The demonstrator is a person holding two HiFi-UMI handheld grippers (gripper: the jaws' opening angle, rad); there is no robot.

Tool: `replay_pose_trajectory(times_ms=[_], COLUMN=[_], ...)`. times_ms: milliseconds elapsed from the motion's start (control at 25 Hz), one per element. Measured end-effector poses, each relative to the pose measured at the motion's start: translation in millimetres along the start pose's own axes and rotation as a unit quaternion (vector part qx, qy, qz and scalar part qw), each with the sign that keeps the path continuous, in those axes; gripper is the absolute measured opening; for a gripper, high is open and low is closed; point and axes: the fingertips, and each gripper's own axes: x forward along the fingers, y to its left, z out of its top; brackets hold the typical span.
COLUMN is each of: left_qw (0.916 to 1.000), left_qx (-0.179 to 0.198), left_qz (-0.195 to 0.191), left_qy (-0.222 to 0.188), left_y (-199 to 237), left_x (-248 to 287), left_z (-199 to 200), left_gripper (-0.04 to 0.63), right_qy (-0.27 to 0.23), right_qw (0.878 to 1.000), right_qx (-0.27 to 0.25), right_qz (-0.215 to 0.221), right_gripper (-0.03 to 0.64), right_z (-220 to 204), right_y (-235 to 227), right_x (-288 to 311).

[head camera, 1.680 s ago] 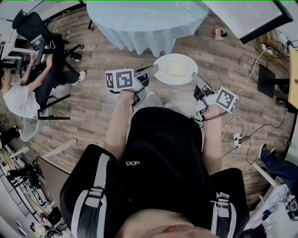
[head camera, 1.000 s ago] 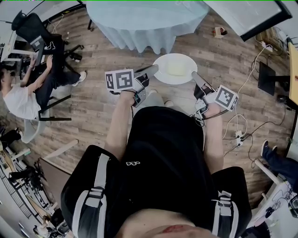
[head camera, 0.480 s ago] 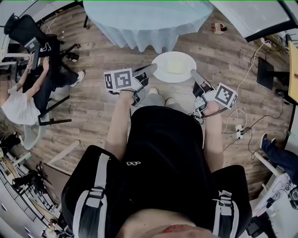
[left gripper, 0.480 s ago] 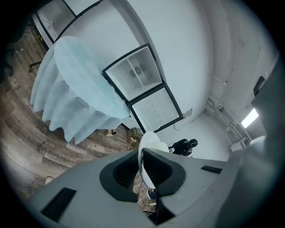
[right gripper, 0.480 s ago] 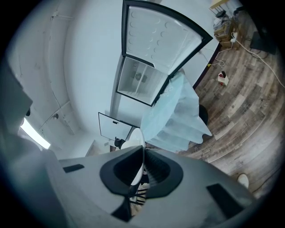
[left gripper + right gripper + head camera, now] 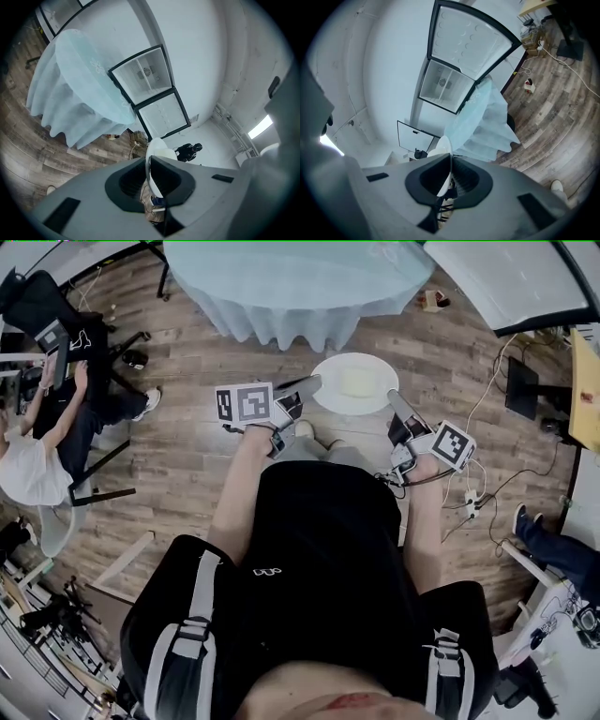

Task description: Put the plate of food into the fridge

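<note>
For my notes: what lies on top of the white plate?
A pale, flat piece of food lies near the middle of the plate. The left tool and right tool cover small parts of its rim.

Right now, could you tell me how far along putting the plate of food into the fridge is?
Done: the plate is picked up, its rim clamped by the left gripper and right gripper. In hand: it is carried above the floor beside the draped table. Left: reaching the fridge beyond the table and setting the plate inside.
</note>
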Motion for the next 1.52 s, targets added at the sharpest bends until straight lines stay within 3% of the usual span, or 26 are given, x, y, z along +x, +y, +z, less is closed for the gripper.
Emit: replay_pose_trajectory(times_ms=[160, 800, 1120, 1520], left_qw=[0.9999, 0.9951, 0.9958, 0.9968], left_qx=[0.002, 0.018, 0.020, 0.017], left_qz=[0.008, -0.002, 0.012, 0.031], left_qy=[-0.015, -0.097, -0.088, -0.071], left_y=[-6.4, -6.3, 5.5, 14.1], left_x=[-3.4, -33.7, -20.7, 38.8], left_z=[-4.0, 42.9, 78.9, 123.1], left_gripper=[0.029, 0.029, 0.029, 0.029], right_qy=[0.009, 0.038, 0.035, 0.032], right_qw=[1.000, 0.996, 0.997, 0.998], right_qx=[-0.002, -0.068, -0.056, -0.029], right_qz=[0.011, 0.040, 0.038, 0.042], right_gripper=[0.015, 0.015, 0.015, 0.015], right_z=[-2.8, 13.1, 38.3, 101.5], right_y=[1.7, 43.9, 37.1, 9.7], right_x=[-5.1, 40.5, 69.1, 90.8])
